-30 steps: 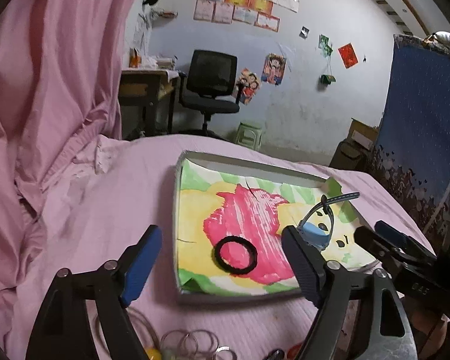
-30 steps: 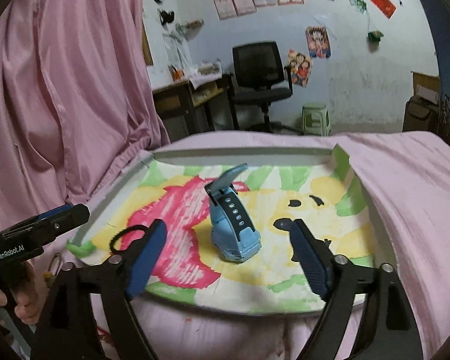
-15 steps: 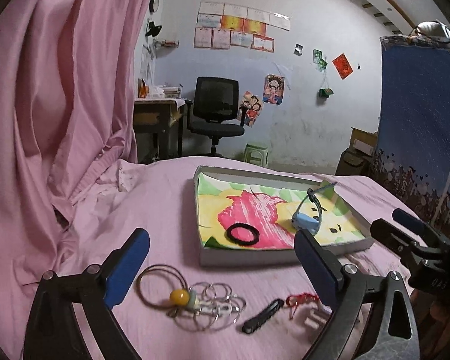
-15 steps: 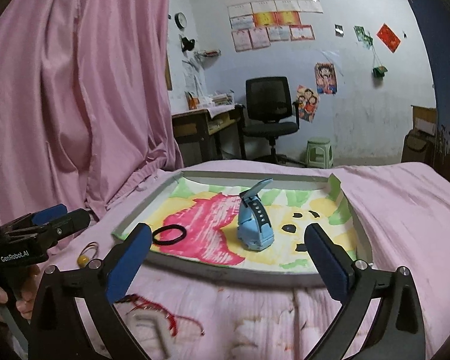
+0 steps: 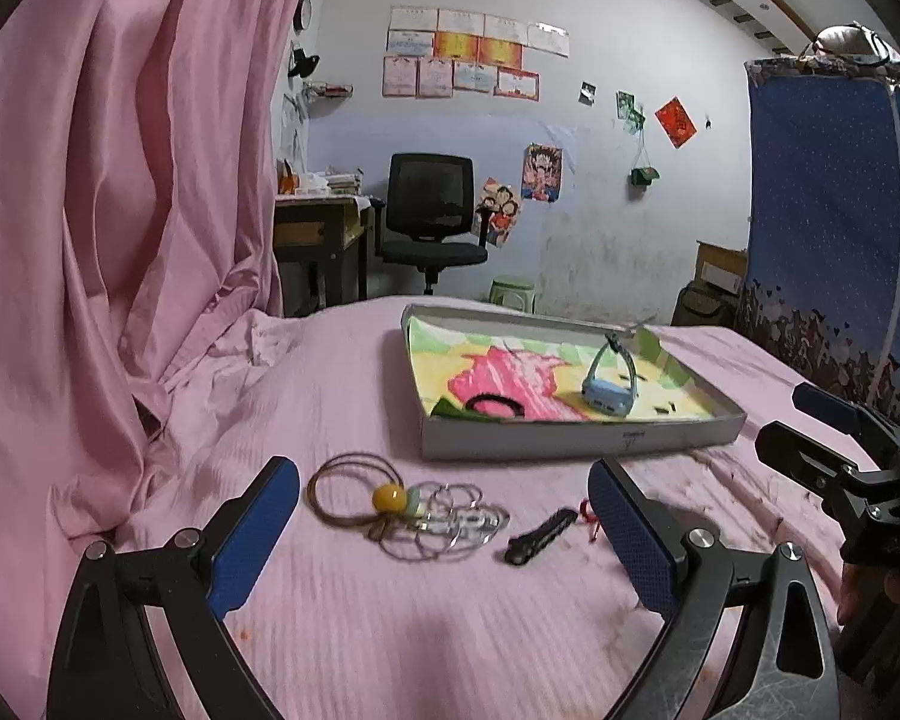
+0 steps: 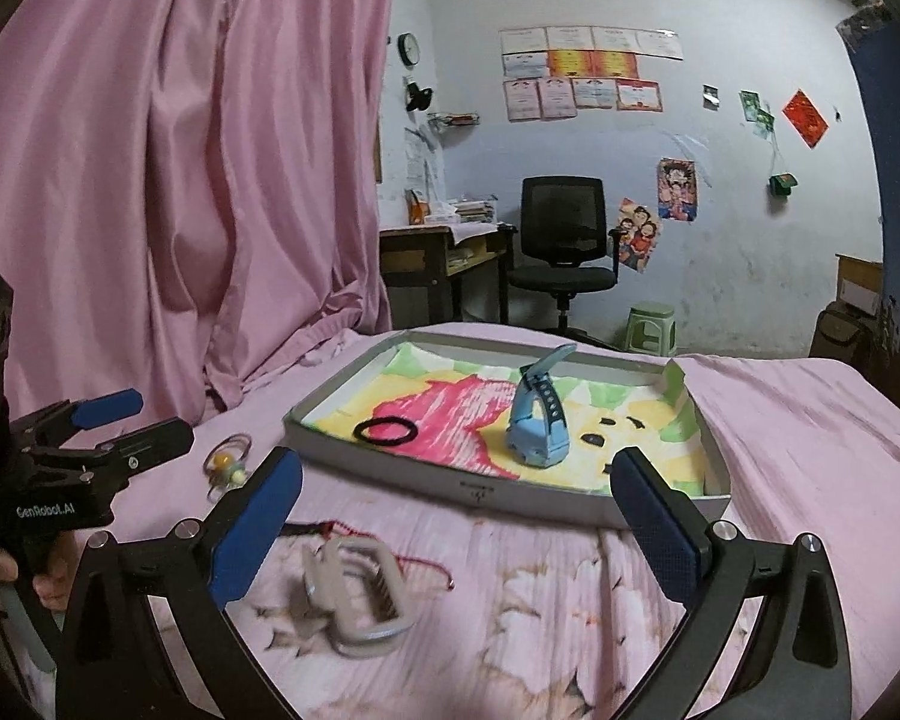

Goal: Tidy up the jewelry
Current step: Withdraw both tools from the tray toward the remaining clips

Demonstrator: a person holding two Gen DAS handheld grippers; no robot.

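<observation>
Left wrist view first: our left gripper (image 5: 444, 516) stands wide, its jaws just having spread further, with nothing between them. Below it, left to right on the pink bedspread (image 5: 330, 384), lie the cord with a yellow bead (image 5: 360, 492), a tangle of thin wire rings (image 5: 450, 522), a dark clip (image 5: 540, 537) and a bit of red string (image 5: 588, 516). Beyond them sits the shallow box (image 5: 576, 441), already holding the black hair band (image 5: 498, 405) and the blue watch (image 5: 611, 387).

Right wrist view shows our right gripper (image 6: 456, 519) equally wide, jaws likewise freshly spread and bare, above a pale claw clip (image 6: 357, 597) lying on the red string.

We judge we are between placements: two pieces are boxed, and the loose ones near us wait. Next, each gripper should drop onto a piece, the left to the bead cord or rings, the right to the claw clip, and close squarely.

Room is generous over the bedspread. The box's near wall must be cleared when carrying in, the pink curtain (image 5: 108, 210) hangs close on the left, and the two grippers sit near each other.
</observation>
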